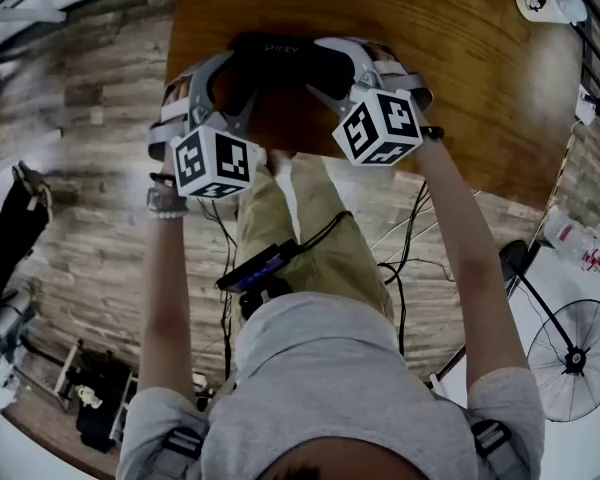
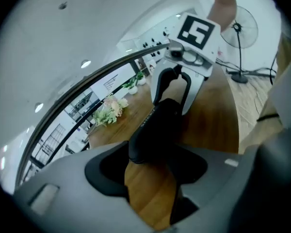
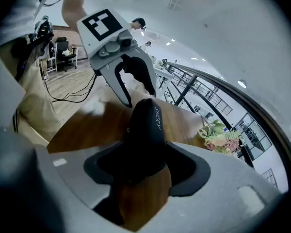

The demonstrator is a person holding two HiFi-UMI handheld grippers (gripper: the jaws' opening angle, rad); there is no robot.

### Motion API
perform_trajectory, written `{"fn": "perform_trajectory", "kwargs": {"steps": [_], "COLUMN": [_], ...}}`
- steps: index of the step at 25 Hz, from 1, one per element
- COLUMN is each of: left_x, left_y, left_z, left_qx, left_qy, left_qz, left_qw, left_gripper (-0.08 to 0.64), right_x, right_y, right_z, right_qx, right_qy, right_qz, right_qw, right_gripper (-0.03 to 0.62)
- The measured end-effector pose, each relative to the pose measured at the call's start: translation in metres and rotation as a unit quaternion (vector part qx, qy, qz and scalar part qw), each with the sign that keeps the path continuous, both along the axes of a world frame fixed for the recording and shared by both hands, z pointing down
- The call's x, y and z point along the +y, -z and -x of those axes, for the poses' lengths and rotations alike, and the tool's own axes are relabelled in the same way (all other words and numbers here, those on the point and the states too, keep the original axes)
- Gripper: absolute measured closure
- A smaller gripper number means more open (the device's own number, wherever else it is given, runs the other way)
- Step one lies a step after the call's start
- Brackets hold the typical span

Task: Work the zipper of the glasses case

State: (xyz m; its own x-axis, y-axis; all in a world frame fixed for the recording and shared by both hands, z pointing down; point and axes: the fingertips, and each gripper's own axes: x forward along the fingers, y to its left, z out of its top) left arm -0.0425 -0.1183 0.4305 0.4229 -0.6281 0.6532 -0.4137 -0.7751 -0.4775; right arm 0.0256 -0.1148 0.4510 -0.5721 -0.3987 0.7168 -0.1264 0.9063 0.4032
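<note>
Seemingly early stage; glasses case (image 1: 290,63) over near edge of wooden table (image 1: 480,88), one end between jaws of each gripper; left gripper (image 2: 153,161) jaws wide, pads apparently pressing on case's end; right gripper (image 3: 143,169) likewise clamped on opposite end, case filling gap between pads; case looks closed, zipper pull not visible in any view; judged: case steadied at both ends, zipper itself not yet worked; finding pull and running it along seam remain.

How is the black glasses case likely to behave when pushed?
The glasses case looks rounded and keeps its shape, so it is probably stiff. Its curved shell on the glossy table may slide or rock.
</note>
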Motion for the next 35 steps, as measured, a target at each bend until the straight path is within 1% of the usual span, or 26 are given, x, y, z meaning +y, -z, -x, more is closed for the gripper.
{"fn": "perform_trajectory", "kwargs": {"steps": [2, 3, 4, 5, 6, 7, 8, 10, 13, 16, 18, 19, 22, 24, 26, 28, 32, 35], "left_x": [0.008, 0.013, 0.017, 0.021, 0.025, 0.028, 0.030, 0.033, 0.036, 0.033, 0.031, 0.031, 0.031, 0.029, 0.026, 0.025, 0.027, 0.028], "left_y": [0.010, 0.015, 0.019, 0.022, 0.024, 0.025, 0.023, 0.015, 0.000, -0.006, -0.010, -0.012, -0.016, -0.017, -0.018, -0.018, -0.019, -0.020], "left_z": [-0.001, -0.003, -0.006, -0.011, -0.016, -0.022, -0.028, -0.037, -0.044, -0.047, -0.048, -0.048, -0.052, -0.053, -0.053, -0.052, -0.054, -0.055], "left_qx": [0.055, 0.086, 0.119, 0.154, 0.188, 0.218, 0.241, 0.262, 0.276, 0.297, 0.306, 0.307, 0.311, 0.318, 0.327, 0.335, 0.345, 0.356], "left_qy": [0.047, 0.071, 0.094, 0.114, 0.131, 0.145, 0.156, 0.174, 0.192, 0.214, 0.227, 0.230, 0.230, 0.232, 0.236, 0.236, 0.229, 0.227], "left_qz": [0.026, 0.044, 0.064, 0.087, 0.110, 0.132, 0.151, 0.187, 0.237, 0.265, 0.277, 0.282, 0.292, 0.295, 0.294, 0.295, 0.299, 0.307], "left_qw": [0.9970, 0.9928, 0.9864, 0.9776, 0.9671, 0.9560, 0.9459, 0.9306, 0.9115, 0.8920, 0.8822, 0.8794, 0.8745, 0.8707, 0.8665, 0.8633, 0.8599, 0.8528], "left_gripper": [0.317, 0.321, 0.321, 0.321, 0.322, 0.324, 0.328, 0.342, 0.370, 0.402, 0.419, 0.423, 0.426, 0.429, 0.448, 0.455, 0.465, 0.467], "right_x": [0.000, 0.000, -0.001, -0.001, -0.001, -0.002, -0.003, -0.003, -0.004, -0.004, -0.003, -0.003, -0.002, -0.002, -0.002, -0.001, 0.001, 0.002], "right_y": [0.001, 0.001, 0.002, 0.002, 0.003, 0.003, 0.004, 0.004, 0.004, 0.006, 0.006, 0.006, 0.007, 0.006, 0.006, 0.007, 0.006, 0.006], "right_z": [0.001, 0.001, 0.002, 0.002, 0.003, 0.003, 0.003, 0.003, 0.006, 0.006, 0.006, 0.006, 0.007, 0.007, 0.009, 0.010, 0.010, 0.010], "right_qx": [-0.005, -0.007, -0.010, -0.014, -0.017, -0.020, -0.023, -0.026, -0.028, -0.031, -0.033, -0.033, -0.033, -0.033, -0.031, -0.025, -0.015, -0.004], "right_qy": [0.000, -0.002, -0.004, -0.006, -0.008, -0.010, -0.011, -0.011, -0.009, -0.009, -0.008, -0.008, -0.007, -0.007, -0.004, 0.001, 0.005, 0.005], "right_qz": [0.004, 0.007, 0.012, 0.017, 0.022, 0.027, 0.031, 0.037, 0.043, 0.048, 0.047, 0.047, 0.046, 0.047, 0.044, 0.039, 0.031, 0.024], "right_qw": [1.000, 1.000, 1.000, 1.000, 1.000, 0.999, 0.999, 0.999, 0.999, 0.998, 0.998, 0.998, 0.998, 0.998, 0.999, 0.999, 0.999, 1.000], "right_gripper": [0.333, 0.333, 0.333, 0.333, 0.333, 0.333, 0.333, 0.333, 0.334, 0.334, 0.334, 0.334, 0.334, 0.334, 0.334, 0.334, 0.334, 0.334]}}
